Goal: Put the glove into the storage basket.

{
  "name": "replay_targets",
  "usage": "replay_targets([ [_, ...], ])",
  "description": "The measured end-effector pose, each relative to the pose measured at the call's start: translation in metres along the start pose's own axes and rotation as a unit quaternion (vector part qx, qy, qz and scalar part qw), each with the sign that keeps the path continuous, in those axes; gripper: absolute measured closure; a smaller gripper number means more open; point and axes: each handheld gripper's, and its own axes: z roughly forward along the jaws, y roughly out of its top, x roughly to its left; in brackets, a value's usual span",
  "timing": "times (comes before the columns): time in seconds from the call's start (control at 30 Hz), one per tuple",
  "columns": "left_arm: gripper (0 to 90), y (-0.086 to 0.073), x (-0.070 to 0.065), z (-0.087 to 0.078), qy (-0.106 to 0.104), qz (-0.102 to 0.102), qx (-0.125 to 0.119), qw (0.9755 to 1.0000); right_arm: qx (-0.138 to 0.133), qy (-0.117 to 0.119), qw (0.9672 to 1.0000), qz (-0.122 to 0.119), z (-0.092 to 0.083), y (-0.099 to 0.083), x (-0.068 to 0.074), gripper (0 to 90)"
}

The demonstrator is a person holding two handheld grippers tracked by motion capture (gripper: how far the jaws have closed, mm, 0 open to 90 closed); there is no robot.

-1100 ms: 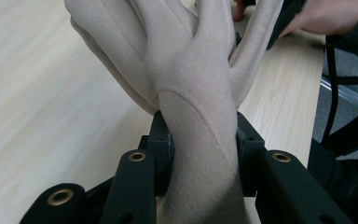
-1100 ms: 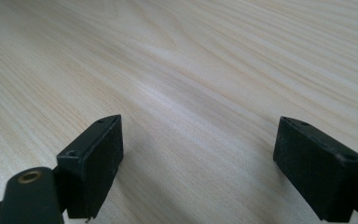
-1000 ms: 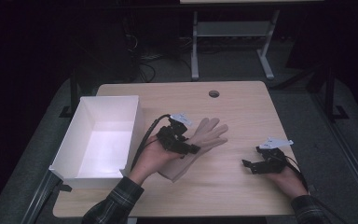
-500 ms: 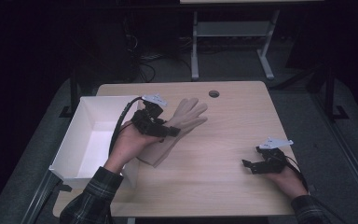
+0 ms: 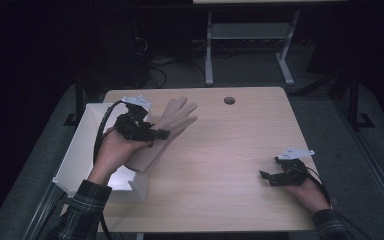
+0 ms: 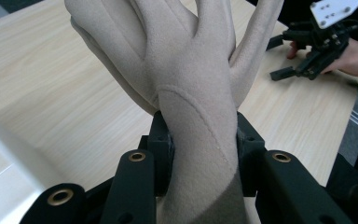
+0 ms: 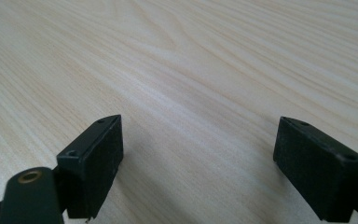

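A: Where's the glove (image 5: pixel 172 125) right now?

B: In the high view it hangs over the table's left part, about nine o'clock from the table's middle, with its cuff end at the box's near right corner. The left gripper (image 5: pixel 152 134) is clenched on it at the wrist; in the left gripper view both black pads press the beige fabric (image 6: pixel 198 126) from either side, and the fingers fan up and away.

A: And the other one?

B: The right gripper (image 5: pixel 266 176) sits low over the table at about four o'clock, well apart from the glove. Its jaws stand wide and released; in the right gripper view there is bare wood (image 7: pixel 200 93) between them.

A: What's the surface like?

B: A pale wood-grain table (image 5: pixel 220 165) with rounded corners and a small round cable hole (image 5: pixel 229 100) near the far edge, at about twelve o'clock. A white open box (image 5: pixel 80 150) sits at the left edge, partly overhanging it.

A: The surroundings?

B: Dark room, grey floor (image 5: pixel 330 115). A light metal table frame (image 5: pixel 250 45) stands beyond the far edge. The middle of the table lies bare between the two grippers.
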Motion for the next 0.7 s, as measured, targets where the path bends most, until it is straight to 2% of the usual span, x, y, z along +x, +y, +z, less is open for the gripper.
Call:
replay_targets([
  [0.37,66.7,-0.017,0.022,-0.027,0.036,-0.021,-0.006,0.9991,-0.001,-0.001,1.0000,0.001,0.000,0.000,0.000,15.4],
  [0.7,66.6,-0.036,0.038,-0.042,0.066,-0.046,-0.012,0.9967,-0.001,-0.001,1.0000,0.001,0.000,0.000,0.000,15.4],
])
